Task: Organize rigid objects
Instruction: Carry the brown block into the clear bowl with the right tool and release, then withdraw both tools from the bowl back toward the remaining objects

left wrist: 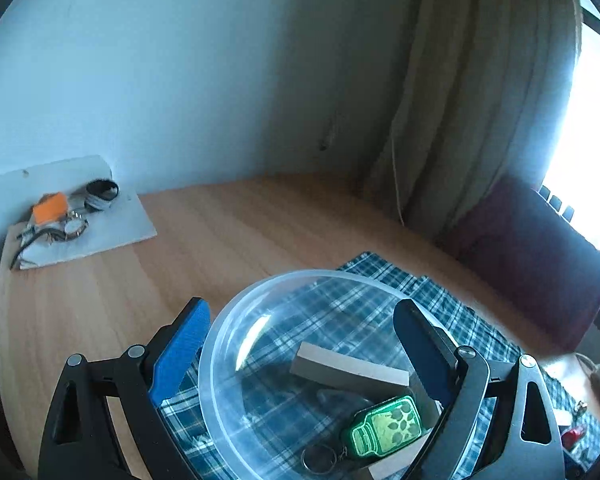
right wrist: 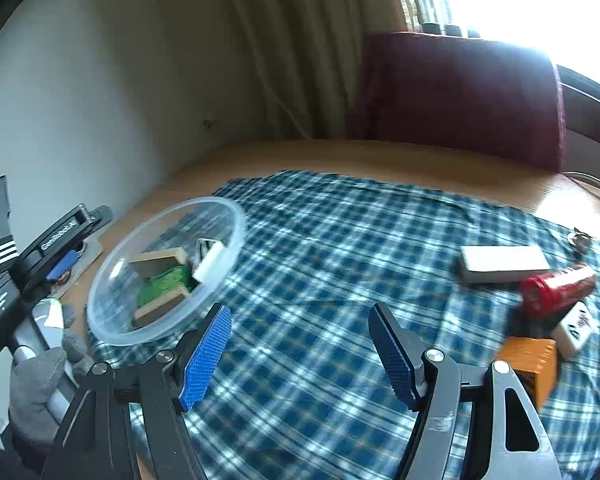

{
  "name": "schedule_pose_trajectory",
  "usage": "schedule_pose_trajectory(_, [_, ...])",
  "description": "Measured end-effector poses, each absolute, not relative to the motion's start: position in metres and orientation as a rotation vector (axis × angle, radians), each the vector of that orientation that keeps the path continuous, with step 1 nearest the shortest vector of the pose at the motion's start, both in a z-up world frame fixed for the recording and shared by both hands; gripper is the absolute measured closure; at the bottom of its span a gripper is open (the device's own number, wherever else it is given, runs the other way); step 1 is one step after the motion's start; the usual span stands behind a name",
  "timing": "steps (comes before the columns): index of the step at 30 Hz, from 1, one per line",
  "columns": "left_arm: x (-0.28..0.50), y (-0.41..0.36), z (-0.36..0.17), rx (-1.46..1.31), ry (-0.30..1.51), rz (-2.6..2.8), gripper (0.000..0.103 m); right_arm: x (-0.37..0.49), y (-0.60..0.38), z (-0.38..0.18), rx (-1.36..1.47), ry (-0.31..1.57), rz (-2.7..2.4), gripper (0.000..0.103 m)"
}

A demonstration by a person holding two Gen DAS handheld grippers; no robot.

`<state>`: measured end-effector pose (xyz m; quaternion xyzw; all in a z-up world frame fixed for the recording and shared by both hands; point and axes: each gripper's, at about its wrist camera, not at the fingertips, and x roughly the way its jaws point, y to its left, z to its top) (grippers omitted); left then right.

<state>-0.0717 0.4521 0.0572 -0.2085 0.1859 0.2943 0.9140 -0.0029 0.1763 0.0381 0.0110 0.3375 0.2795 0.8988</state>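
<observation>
the task looks partly done. the clear bowl (right wrist: 100, 322) sits on the checked cloth (right wrist: 320, 240) at the left end of the worktop (left wrist: 220, 220), and it already holds a few pieces: two tan blocks (right wrist: 160, 258), a white tile (right wrist: 208, 258) and a green bottle-shaped keyring (left wrist: 386, 426).

still loose on the cloth, well apart from the bowl at the right end, are a white block (right wrist: 504, 264), a red can-like piece (right wrist: 556, 290) on its side, an orange block (right wrist: 530, 364), another white tile (right wrist: 574, 330) and a small metal thing near the far edge, too blurred to name. by my count that leaves at least five to gather, so roughly half remains.

the left claw (left wrist: 300, 340) is spread wide and empty, one finger outside the bowl's rim and the other over the inside. the right claw (right wrist: 300, 350) is also spread wide with nothing between its fingers, hanging above bare cloth between the bowl and the loose pieces. a gloved hand (right wrist: 40, 384) holds the left tool's grip.

the likely next step is a reach right for the nearest loose piece.
</observation>
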Motion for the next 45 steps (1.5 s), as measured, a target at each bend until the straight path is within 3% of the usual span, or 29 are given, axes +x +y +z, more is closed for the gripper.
schedule_pose_trajectory(26, [-0.076, 0.410, 0.078, -0.243, 0.292, 0.609, 0.009, -0.014, 0.053, 0.048, 0.124, 0.562, 0.245, 0.029])
schedule_pose_trajectory(45, [-0.046, 0.322, 0.097, -0.159, 0.396, 0.310, 0.009, -0.013, 0.007, 0.046, 0.145, 0.565, 0.169, 0.029])
